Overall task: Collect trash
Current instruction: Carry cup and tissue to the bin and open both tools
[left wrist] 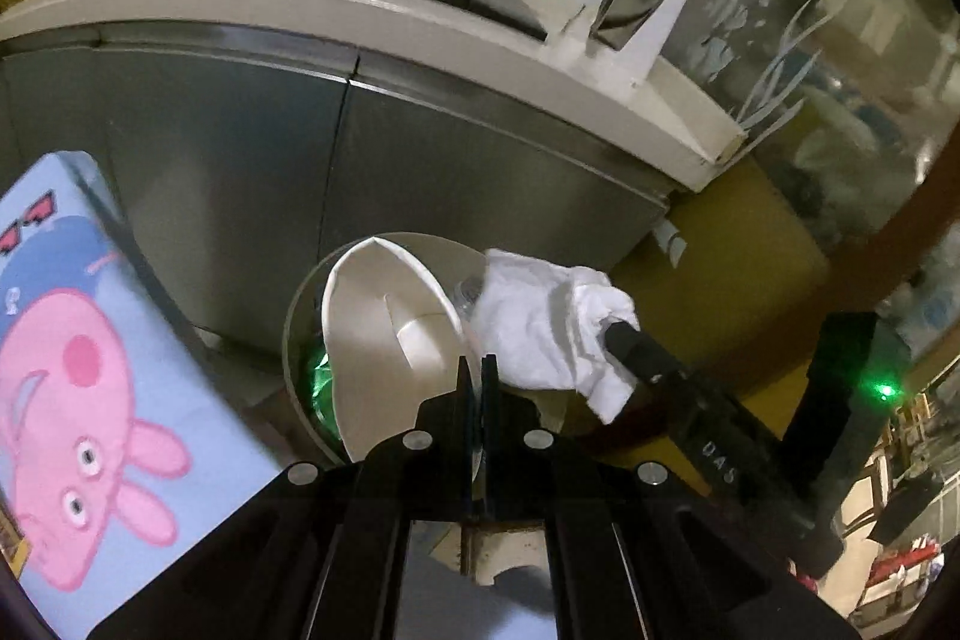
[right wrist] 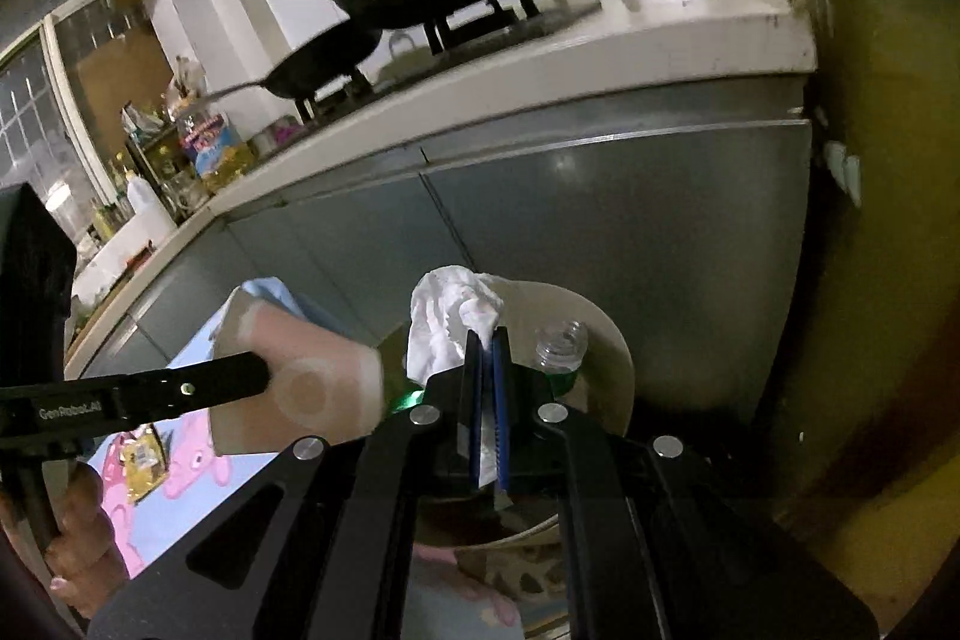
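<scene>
left claw [left wrist: 477,370] pinches flattened paper cup [left wrist: 390,334], right claw [right wrist: 489,340] grips crumpled white tissue [right wrist: 447,316] w/ round bin [right wrist: 606,334] below.

Bin mouth [left wrist: 300,304] is mostly covered: your left claw [left wrist: 477,370] holds a flattened paper cup [left wrist: 384,334] over its left half, and your right claw [right wrist: 487,340] holds a crumpled tissue [right wrist: 447,322] over the middle. Inside, a clear bottle [right wrist: 561,340] stands up on the right side and green plastic [left wrist: 321,376] lies below the cup. Behind the bin, grey cabinet doors [left wrist: 252,160] block the way, with the worktop [left wrist: 336,4] edge overhanging above. On the left a pig-print cloth surface [left wrist: 90,340] crowds the bin. On the right a yellow wall [right wrist: 870,280] closes that side.
</scene>
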Action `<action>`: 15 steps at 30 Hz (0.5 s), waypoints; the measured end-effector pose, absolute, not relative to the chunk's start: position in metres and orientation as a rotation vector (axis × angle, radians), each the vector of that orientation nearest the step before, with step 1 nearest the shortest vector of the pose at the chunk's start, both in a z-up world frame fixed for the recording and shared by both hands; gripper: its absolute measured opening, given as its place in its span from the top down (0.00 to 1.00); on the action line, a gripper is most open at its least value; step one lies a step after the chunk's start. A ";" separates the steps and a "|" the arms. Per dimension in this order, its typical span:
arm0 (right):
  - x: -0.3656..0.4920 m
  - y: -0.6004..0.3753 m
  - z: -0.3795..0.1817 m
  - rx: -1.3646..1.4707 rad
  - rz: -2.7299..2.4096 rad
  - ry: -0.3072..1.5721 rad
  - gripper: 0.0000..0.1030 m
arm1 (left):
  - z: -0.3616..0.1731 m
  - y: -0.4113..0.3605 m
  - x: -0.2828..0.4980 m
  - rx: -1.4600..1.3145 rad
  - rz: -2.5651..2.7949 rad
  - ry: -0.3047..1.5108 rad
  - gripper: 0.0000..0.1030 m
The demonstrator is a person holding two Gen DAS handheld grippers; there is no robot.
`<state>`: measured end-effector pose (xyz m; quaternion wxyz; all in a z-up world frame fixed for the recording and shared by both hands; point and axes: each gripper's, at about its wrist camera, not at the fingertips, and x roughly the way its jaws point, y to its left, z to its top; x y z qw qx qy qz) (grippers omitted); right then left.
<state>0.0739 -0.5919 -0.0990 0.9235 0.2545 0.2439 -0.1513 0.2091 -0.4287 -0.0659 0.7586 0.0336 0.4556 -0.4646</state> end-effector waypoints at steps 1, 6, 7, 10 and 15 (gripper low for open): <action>0.080 -0.593 -0.103 0.517 -0.296 0.511 0.93 | -0.072 -0.435 0.212 0.086 -1.010 1.010 0.89; 0.101 -0.590 -0.122 0.503 -0.276 0.566 0.52 | -0.087 -0.435 0.223 0.092 -0.939 1.055 0.69; 0.100 -0.589 -0.122 0.501 -0.272 0.560 0.52 | -0.086 -0.431 0.224 0.088 -0.935 1.050 0.69; 0.093 -0.589 -0.122 0.535 -0.271 0.536 0.52 | -0.081 -0.418 0.226 0.062 -0.913 1.039 0.69; 0.078 -0.579 -0.117 0.569 -0.258 0.509 0.52 | -0.075 -0.393 0.212 0.050 -0.889 1.002 0.69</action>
